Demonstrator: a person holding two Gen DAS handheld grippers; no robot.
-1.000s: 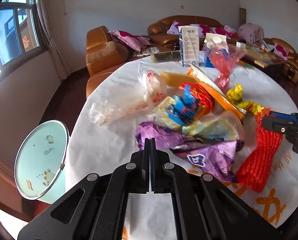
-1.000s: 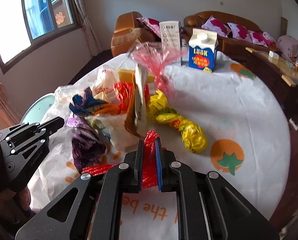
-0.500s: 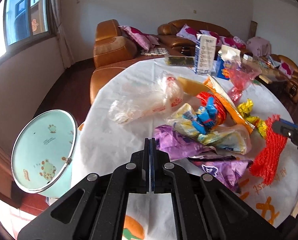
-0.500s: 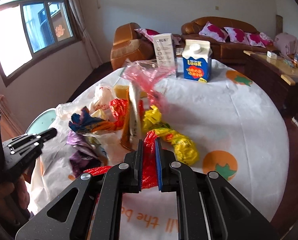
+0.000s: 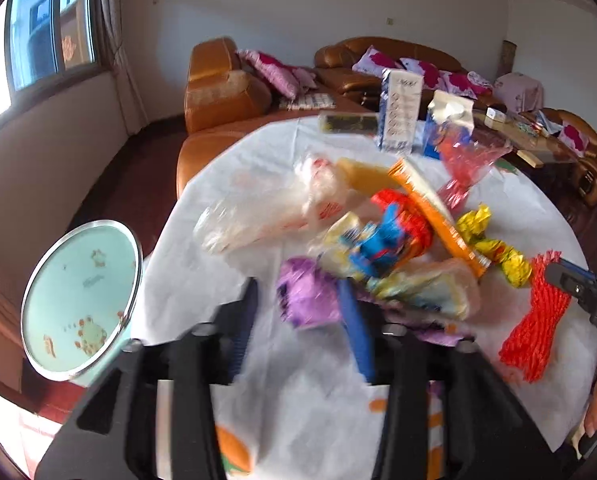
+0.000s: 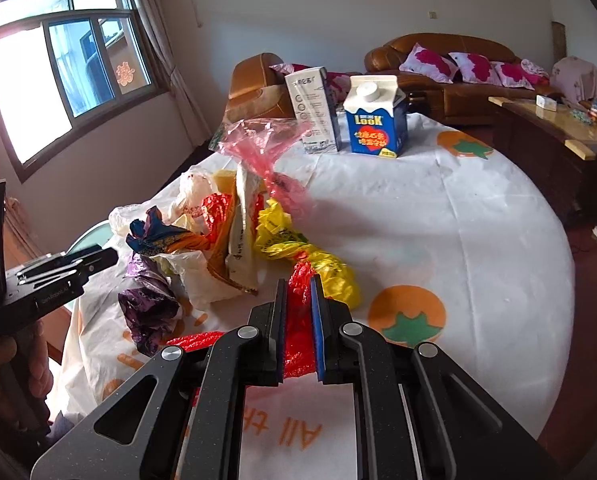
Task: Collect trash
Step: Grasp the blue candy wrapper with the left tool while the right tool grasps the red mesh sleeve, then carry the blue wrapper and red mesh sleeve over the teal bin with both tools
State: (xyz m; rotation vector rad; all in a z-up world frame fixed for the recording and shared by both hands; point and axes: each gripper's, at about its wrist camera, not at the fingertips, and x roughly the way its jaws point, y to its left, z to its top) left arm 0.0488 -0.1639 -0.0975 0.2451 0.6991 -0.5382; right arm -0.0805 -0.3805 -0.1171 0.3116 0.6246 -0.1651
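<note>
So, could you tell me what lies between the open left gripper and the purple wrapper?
Only bare white tablecloth, in the left wrist view; the purple wrapper sits just ahead of the left gripper.

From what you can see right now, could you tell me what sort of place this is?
Most likely a home living room: brown leather sofas with floral cushions line the walls, and a round table under a fruit-print cloth holds wrappers and a milk carton.

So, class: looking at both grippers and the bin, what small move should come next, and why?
Probably carry the red mesh netting left to the mint bin and drop it. The right gripper has its jaws shut on the netting, and the bin stands open beside the table; the left gripper is open and empty.
</note>
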